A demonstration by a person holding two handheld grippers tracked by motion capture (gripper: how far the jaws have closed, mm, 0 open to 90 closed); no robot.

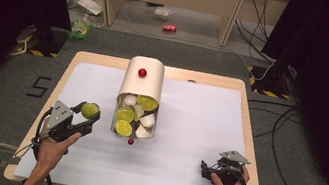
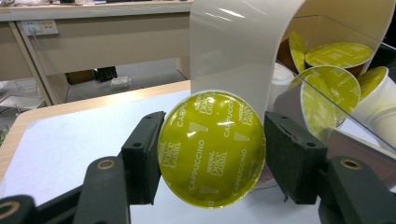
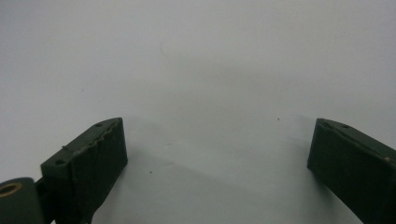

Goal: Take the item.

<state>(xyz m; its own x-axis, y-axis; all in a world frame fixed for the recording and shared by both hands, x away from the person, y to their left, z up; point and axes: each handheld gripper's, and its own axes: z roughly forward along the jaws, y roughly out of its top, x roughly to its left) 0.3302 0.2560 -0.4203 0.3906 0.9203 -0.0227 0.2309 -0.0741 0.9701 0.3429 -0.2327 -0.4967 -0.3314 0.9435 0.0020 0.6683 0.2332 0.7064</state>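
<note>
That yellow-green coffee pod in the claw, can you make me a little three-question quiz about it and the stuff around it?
1. True or false: the left tool is shut on a Dolce Gusto cappuccino pod.
2. Where are the other pods? A) in a beige bin with a clear front wall; B) in a stack on the white mat; C) between the right tool's jaws.
3. Fill in: the right tool's jaws stand ____ over the mat.

Key: 1 true. 2 A. 3 open, with nothing between them.
</note>
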